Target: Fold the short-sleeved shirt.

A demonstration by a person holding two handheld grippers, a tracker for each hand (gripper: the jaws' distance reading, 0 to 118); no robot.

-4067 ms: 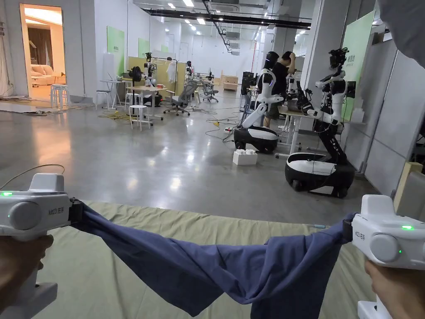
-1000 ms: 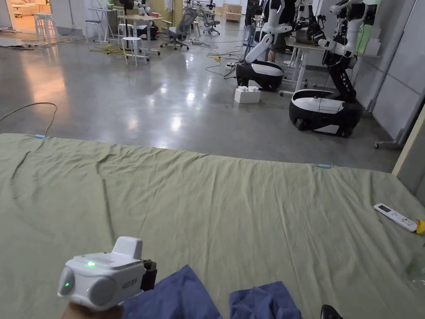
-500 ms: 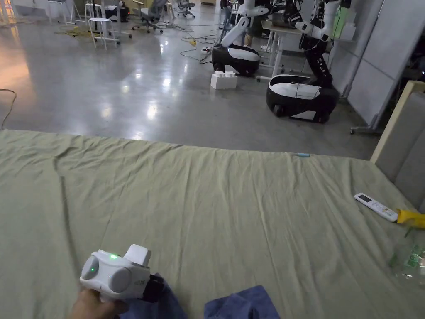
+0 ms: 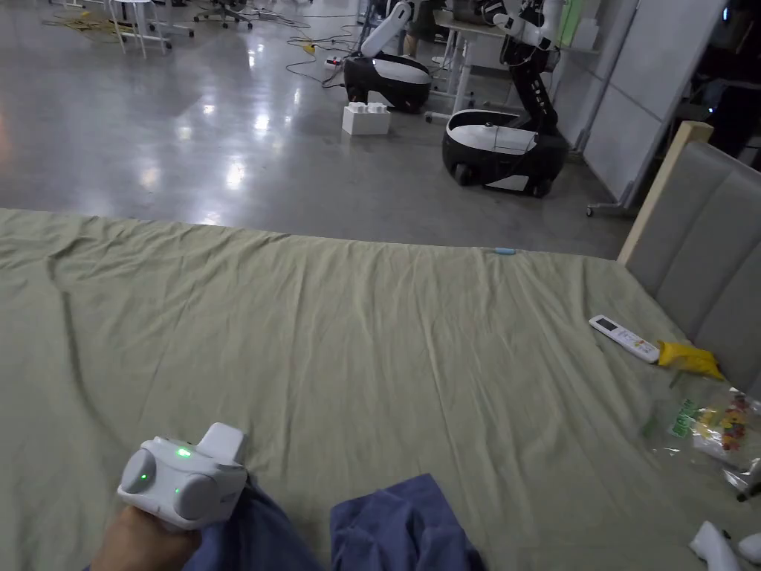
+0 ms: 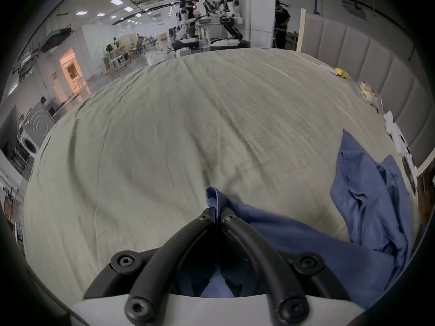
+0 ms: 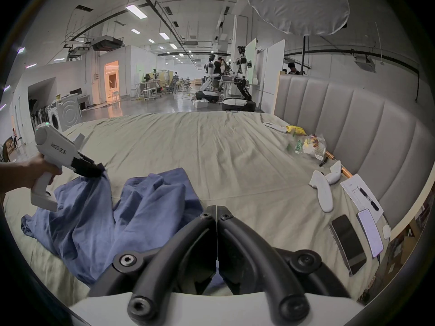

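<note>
At lower left, my left gripper (image 4: pixel 249 487) pinches the shirt (image 4: pixel 401 531) edge to spread it on the bed (image 4: pixel 386 357); my right gripper (image 6: pixel 216 210) is closed, empty.

Shirt (image 4: pixel 401 531) is lying on bed (image 4: pixel 416 357), near edge; left gripper (image 5: pixel 217 213) at its left; remote (image 4: pixel 624 338) lying far right, by headboard (image 4: pixel 706 245).

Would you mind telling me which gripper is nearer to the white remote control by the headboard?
Right. The right gripper sits beyond the shirt on the remote's side; the left gripper holds the shirt's far side.
</note>
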